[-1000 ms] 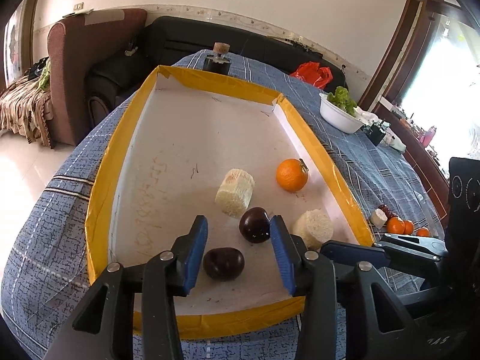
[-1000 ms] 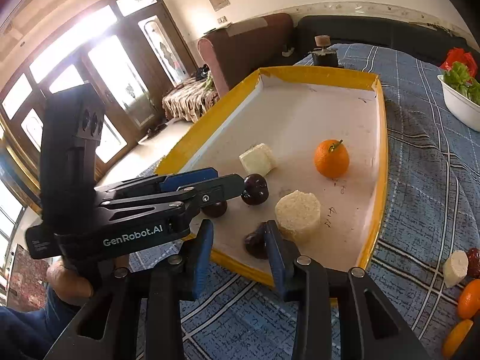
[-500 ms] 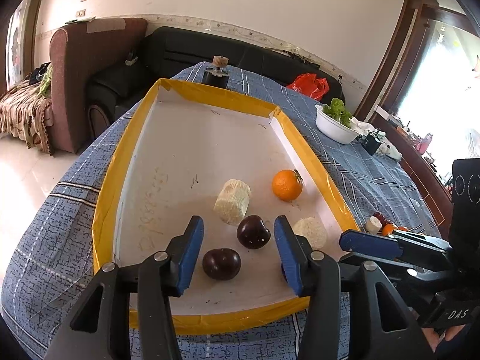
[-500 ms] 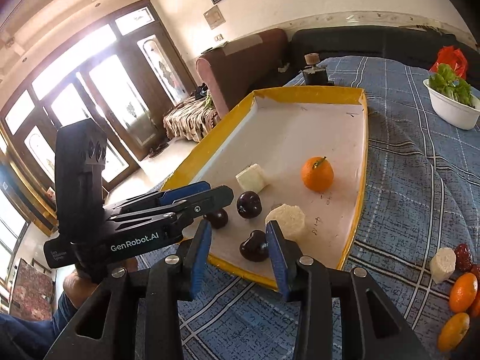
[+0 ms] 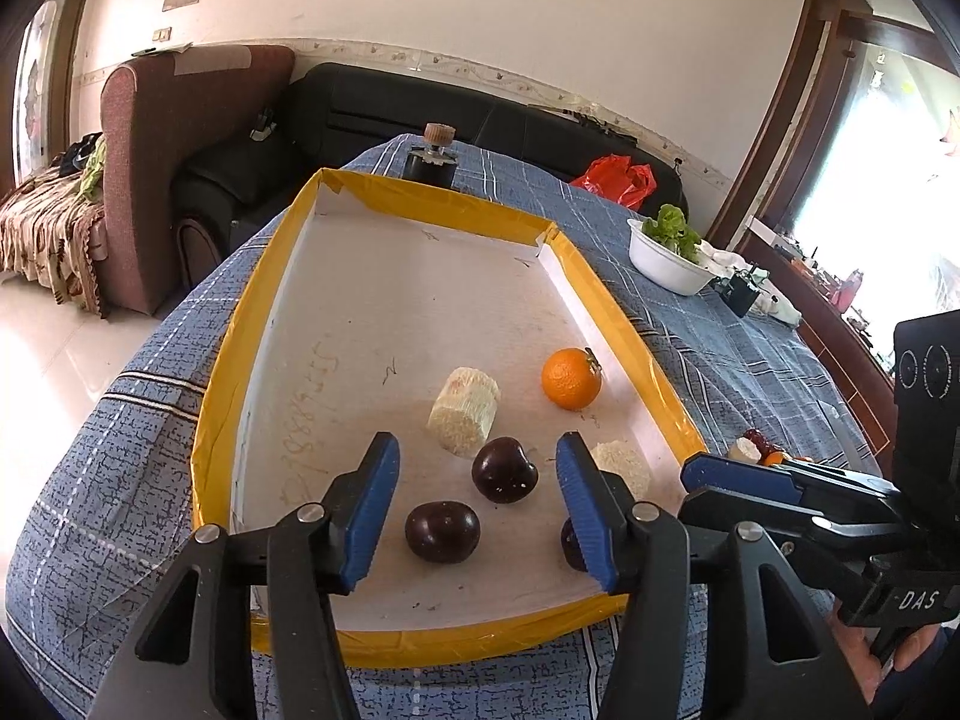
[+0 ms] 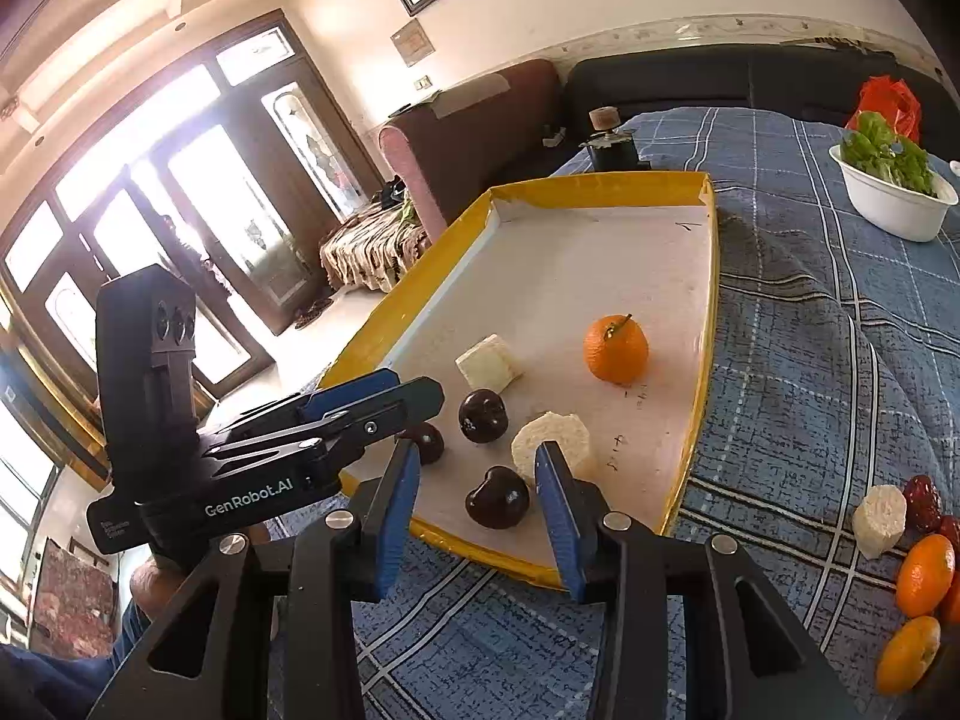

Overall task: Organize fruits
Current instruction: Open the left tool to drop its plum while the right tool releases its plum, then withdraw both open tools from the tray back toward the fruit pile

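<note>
A living room with a cream wall, a black sofa (image 5: 480, 120), a brown armchair (image 5: 180, 138) and tall glazed doors (image 6: 180, 210) surrounds a table under a blue checked cloth (image 5: 720, 360), on which lies a white tray (image 5: 420, 300) with a yellow rim. A white bowl (image 6: 894, 204) of greens stands on the cloth well right of the tray, and loose fruit (image 6: 918, 570) sits near the right edge. In the tray lie an orange (image 5: 571, 378), two pale cut pieces (image 5: 463, 411) and three dark plums (image 5: 503, 469); the left gripper (image 5: 477, 504) and right gripper (image 6: 474, 492) both hang wide over the near end, holding nothing.
</note>
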`<state>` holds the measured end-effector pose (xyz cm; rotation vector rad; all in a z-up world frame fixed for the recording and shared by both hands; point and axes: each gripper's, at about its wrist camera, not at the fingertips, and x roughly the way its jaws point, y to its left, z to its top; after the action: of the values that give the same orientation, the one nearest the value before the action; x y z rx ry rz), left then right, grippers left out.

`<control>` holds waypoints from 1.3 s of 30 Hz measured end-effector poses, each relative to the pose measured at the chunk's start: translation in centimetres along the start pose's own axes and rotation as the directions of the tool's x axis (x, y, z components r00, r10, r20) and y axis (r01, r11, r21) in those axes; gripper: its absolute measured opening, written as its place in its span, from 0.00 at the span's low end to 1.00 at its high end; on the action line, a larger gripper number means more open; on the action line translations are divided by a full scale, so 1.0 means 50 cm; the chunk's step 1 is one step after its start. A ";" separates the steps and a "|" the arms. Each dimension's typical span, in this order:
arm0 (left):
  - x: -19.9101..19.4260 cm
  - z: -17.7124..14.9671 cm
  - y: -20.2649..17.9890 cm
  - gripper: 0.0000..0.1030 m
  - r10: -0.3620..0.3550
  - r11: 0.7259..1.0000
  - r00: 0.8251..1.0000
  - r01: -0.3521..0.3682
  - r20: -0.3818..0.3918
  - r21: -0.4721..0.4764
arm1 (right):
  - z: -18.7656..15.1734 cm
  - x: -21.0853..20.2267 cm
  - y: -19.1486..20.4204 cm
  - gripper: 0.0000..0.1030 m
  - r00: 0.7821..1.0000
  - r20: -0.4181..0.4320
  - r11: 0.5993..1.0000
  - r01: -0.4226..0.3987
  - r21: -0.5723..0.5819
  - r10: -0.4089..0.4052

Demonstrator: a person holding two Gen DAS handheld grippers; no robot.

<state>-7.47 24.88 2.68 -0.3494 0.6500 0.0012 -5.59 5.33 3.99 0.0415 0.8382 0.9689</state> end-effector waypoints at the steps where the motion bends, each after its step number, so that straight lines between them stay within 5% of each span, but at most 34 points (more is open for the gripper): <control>1: -0.001 0.000 0.000 0.52 -0.001 1.000 1.000 0.001 0.002 -0.001 | 0.002 0.001 -0.002 0.44 1.000 0.002 1.000 0.001 0.001 -0.001; 5: -0.005 0.000 0.003 0.53 -0.005 1.000 1.000 0.005 0.009 -0.004 | 0.002 -0.002 -0.007 0.44 1.000 0.008 1.000 0.003 0.010 -0.003; 9: -0.014 0.001 0.004 0.70 0.013 1.000 0.999 -0.013 0.031 -0.008 | 0.005 -0.005 -0.013 0.45 1.000 0.016 1.000 0.009 0.021 -0.009; 27: -0.025 0.002 0.023 0.70 -0.015 0.999 0.999 0.017 0.051 -0.042 | 0.021 -0.038 -0.054 0.47 0.997 0.057 0.993 0.039 0.107 -0.045; 39: -0.027 0.004 0.027 0.70 -0.029 0.998 0.998 0.032 0.052 -0.048 | 0.025 -0.175 -0.130 0.47 0.984 0.115 0.970 0.107 0.220 -0.135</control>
<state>-8.58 26.38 3.20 -0.4046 0.5942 -0.0030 -2.67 -4.60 7.67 0.2331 0.8120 0.7505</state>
